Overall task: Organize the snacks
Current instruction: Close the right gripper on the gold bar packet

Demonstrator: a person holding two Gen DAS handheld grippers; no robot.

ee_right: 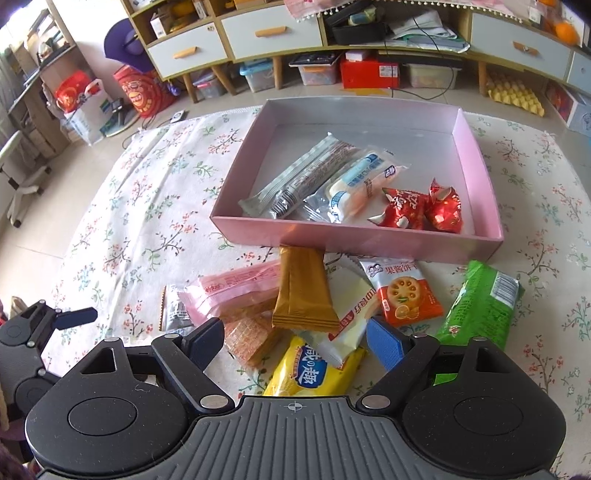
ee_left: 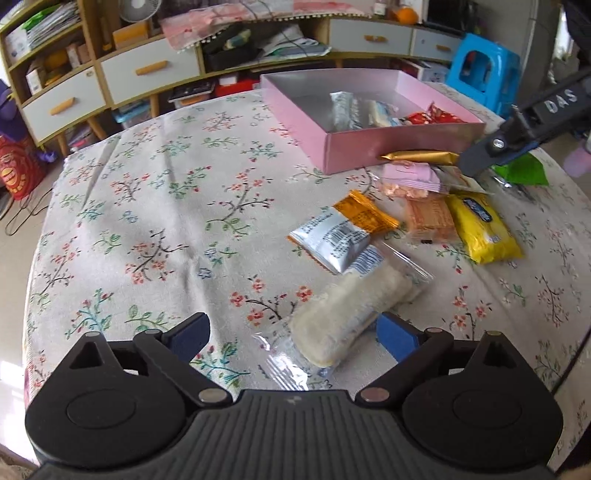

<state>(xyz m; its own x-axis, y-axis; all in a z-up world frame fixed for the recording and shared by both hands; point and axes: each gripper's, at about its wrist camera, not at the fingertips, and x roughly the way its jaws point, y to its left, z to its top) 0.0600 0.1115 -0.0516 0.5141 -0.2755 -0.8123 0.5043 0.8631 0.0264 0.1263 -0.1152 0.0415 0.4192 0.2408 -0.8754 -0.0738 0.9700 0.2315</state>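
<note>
Snacks (ee_right: 303, 295) in bright wrappers lie piled beneath both spread grippers (ee_right: 295, 339).

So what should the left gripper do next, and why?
Probably close on the white rice-cracker packet. The left gripper is open with that packet already lying between its fingers, on the tablecloth rather than in the pink box, where other snacks already sit.

Wooden cabinet (ee_right: 280, 29) with white drawers; pale tiled floor (ee_right: 44, 236); blue stool (ee_left: 480, 70); floral tablecloth (ee_left: 155, 206)
</note>
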